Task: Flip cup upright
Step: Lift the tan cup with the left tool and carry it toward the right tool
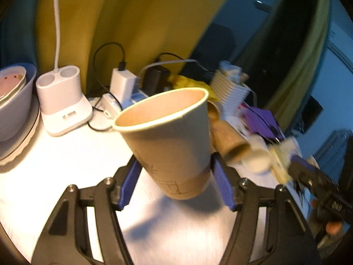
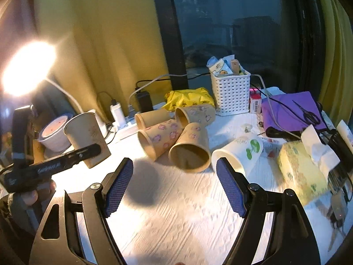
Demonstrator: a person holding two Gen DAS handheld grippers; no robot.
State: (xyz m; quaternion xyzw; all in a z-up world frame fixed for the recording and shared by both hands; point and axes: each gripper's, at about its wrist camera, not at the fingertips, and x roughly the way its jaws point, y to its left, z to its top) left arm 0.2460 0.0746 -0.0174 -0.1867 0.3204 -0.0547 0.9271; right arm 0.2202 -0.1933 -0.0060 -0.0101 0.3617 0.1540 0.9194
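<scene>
So on the far left of the left wrist view there's a stack of white bowls, then a white lamp base with two round wells, then a charger block plugged into a power strip. Front and center, the left tool is clamped on the paper cup near its base – mouth up, tipped a little to one side, held above the tabletop with its shadow underneath. To the right of it things go blurry, but I can make out more cups lying down.

From the right wrist view, left to right: the lamp head glaring, the same paper cup in the left tool's black fingers, then a pile of brown cups on their sides, a white cup with a green print also lying down, a white perforated basket behind, a purple folder, and a yellow tissue box. The right tool hangs over bare tabletop – blue pads wide apart, gripping nothing.
</scene>
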